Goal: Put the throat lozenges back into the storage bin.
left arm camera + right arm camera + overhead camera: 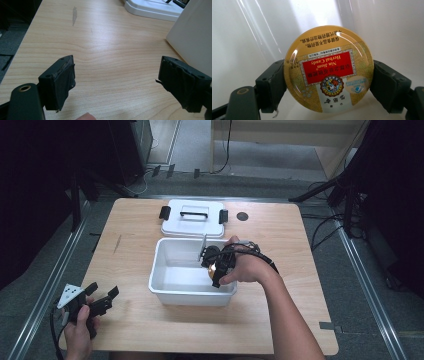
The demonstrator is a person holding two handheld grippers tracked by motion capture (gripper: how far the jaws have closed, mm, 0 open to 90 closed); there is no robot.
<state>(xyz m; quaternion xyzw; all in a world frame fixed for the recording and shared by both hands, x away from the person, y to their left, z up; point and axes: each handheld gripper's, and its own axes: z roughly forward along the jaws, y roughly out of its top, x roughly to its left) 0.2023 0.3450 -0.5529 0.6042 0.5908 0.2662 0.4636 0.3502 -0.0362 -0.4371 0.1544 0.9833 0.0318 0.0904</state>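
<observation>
The wooden bench (280,250) stands on grey carpet between dark stands, carrying an open white bin (172,292) with its handled lid (192,225) just behind. Inside the bin's right end, the right tongs (328,82) clamp a round Nin Jom herbal candy tin (328,77) by its rim, face up toward the camera, above the floor. The left tongs (116,83) rest apart, near the bench's front-left corner.
</observation>
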